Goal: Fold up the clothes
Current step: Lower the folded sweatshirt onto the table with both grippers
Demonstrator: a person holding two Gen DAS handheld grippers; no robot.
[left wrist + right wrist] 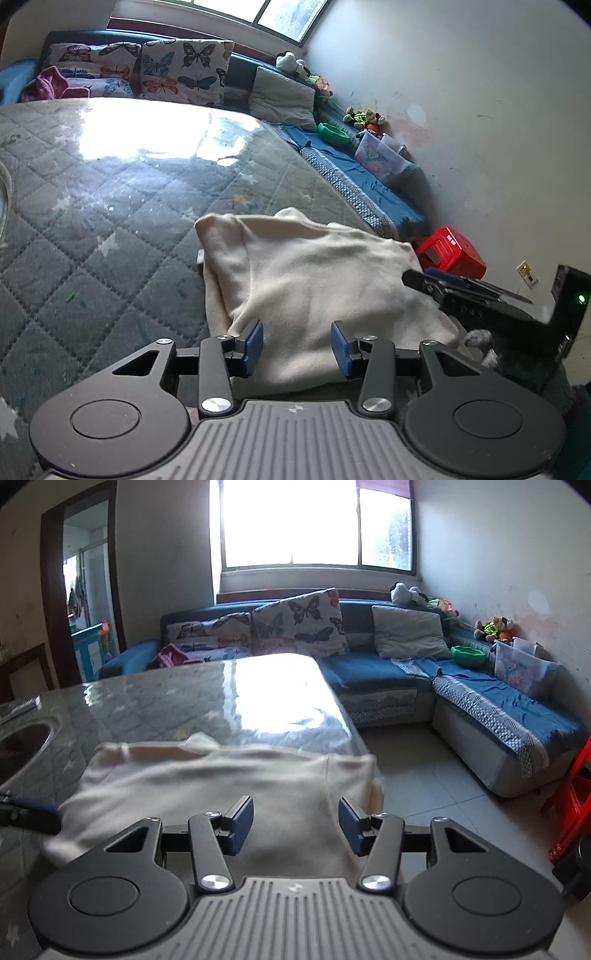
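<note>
In your left wrist view, your left gripper [297, 345] hangs over the near edge of the cream garment [317, 280], jaws parted and released, cloth under the gap but pressed by neither pad. The garment lies folded on the quilted counter [110, 206], near its right edge, its long axis running from your gripper away toward the butterfly cushions [184, 70]; a narrower folded end points that way. Your right gripper [436, 282] comes in from the right beside the cloth. In your right wrist view, your right gripper [297, 825] also stands released above the garment [221, 786], nothing clamped. Here the cloth spreads mostly left to right across the counter [184, 698], its right edge at the counter's corner, the blue sofa [461, 686] beyond.
</note>
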